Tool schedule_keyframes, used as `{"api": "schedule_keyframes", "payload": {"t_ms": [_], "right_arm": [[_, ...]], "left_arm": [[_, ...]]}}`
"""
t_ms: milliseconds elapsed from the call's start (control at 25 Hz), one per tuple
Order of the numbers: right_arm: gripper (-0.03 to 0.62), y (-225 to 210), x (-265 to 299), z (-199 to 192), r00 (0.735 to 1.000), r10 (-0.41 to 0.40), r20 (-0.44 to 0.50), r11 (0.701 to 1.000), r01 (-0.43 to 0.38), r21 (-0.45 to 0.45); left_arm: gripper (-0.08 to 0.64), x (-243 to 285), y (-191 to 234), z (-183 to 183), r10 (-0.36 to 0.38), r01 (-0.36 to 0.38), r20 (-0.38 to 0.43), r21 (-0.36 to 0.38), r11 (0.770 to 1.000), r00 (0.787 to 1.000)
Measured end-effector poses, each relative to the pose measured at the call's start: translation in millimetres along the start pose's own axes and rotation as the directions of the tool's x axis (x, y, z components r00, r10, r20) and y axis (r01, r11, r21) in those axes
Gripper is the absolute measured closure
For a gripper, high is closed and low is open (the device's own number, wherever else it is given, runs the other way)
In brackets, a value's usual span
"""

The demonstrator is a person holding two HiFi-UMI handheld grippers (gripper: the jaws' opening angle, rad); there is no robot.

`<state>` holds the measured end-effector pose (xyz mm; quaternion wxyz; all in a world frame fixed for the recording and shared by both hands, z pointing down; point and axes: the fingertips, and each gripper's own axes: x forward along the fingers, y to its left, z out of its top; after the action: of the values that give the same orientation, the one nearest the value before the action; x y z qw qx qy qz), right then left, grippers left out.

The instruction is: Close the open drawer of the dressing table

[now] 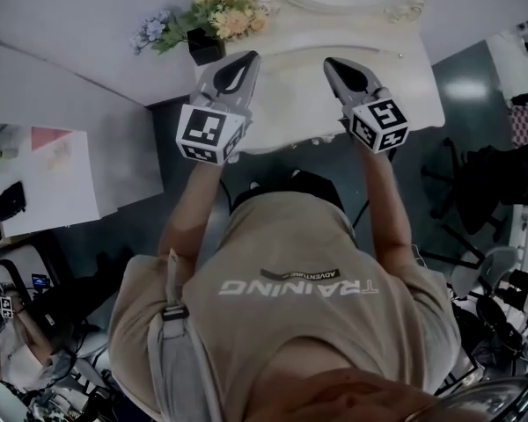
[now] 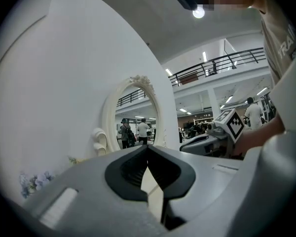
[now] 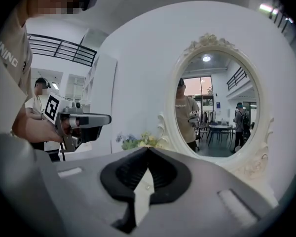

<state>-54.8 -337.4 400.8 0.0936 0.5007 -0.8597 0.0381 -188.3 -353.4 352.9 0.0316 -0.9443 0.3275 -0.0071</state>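
In the head view, the left gripper (image 1: 249, 58) and the right gripper (image 1: 331, 62) hover side by side over the top of the dressing table (image 1: 414, 86). Both point to 12 o'clock toward the mirror (image 1: 396, 7), probably poised to drop to the front and push. The drawer should sit under the table's front edge, at 6 o'clock of both claws, but no view shows it plainly. In the left gripper view the jaws are pinched together at the tips and hold nothing, and the right gripper shows at 3 o'clock. In the right gripper view the jaws likewise meet, empty; the flowers (image 3: 138, 141) lie at 11 o'clock and the mirror at 1 o'clock.
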Motion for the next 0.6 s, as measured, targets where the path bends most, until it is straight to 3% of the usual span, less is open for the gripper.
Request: {"api": "schedule_keyframes", "payload": {"t_ms": [240,600], "right_arm": [[0.589,-18.5,-5.7,36.0,0.994,0.039,0.106,0.999,-0.041,0.018],[0.589,-44.2,30.9,81.3,0.958,0.182,0.220,0.982,-0.165,-0.096]], "left_arm": [[0.563,6.1,0.1,21.9,0.055,-0.055,0.016,0.047,0.997,0.998],[0.563,30.1,15.6,28.0,0.173,-0.172,-0.003,0.115,0.978,0.985]]}}
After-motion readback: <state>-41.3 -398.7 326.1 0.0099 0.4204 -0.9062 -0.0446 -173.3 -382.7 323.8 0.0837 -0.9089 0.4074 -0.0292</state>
